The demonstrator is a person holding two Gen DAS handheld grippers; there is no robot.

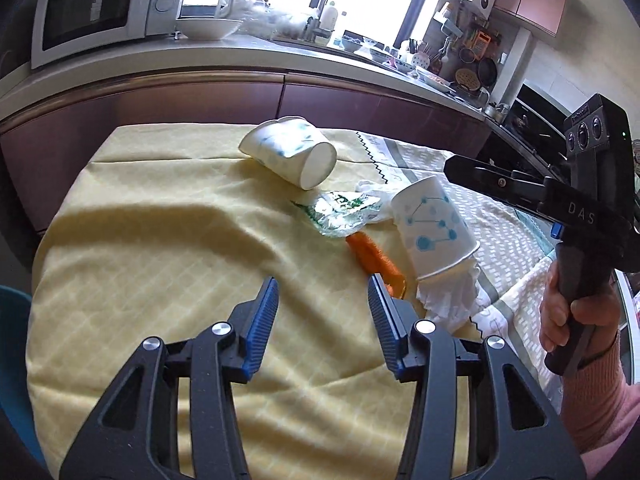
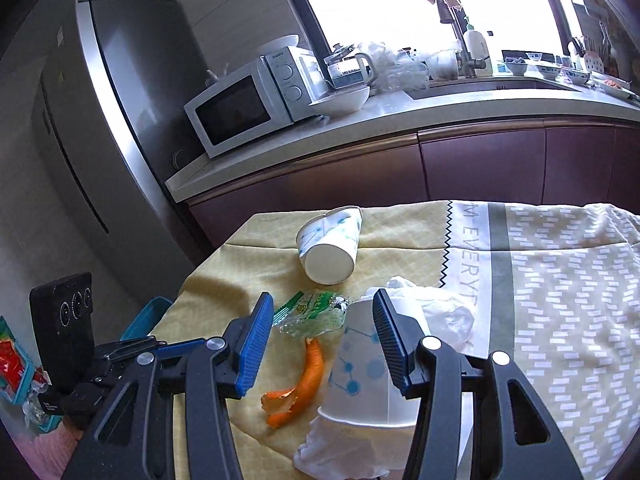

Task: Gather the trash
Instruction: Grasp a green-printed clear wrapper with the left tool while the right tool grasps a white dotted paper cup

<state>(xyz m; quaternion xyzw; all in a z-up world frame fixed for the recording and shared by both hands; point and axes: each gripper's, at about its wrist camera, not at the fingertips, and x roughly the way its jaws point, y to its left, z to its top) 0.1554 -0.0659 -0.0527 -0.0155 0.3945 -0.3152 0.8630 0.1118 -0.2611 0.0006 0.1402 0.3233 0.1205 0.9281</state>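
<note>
Trash lies on a yellow tablecloth [image 1: 140, 240]. A white paper cup [image 1: 290, 152] lies on its side at the far end, also in the right wrist view [image 2: 330, 246]. A second cup with blue dots [image 1: 434, 228] lies tipped over a crumpled white tissue [image 1: 452, 300]; it shows in the right wrist view [image 2: 366, 376]. A green and clear wrapper [image 1: 340, 212] and an orange peel [image 1: 374, 258] lie between them. My left gripper [image 1: 324, 300] is open and empty, near the peel. My right gripper [image 2: 320, 320] is open above the wrapper, peel [image 2: 308, 380] and dotted cup.
A kitchen counter [image 2: 400, 116] with a microwave [image 2: 248, 104], a bowl and a kettle runs behind the table. A fridge [image 2: 132, 100] stands at the left. A blue bin [image 2: 144, 316] with rubbish sits at the table's left side. A patterned grey-green cloth [image 2: 560, 300] covers the right.
</note>
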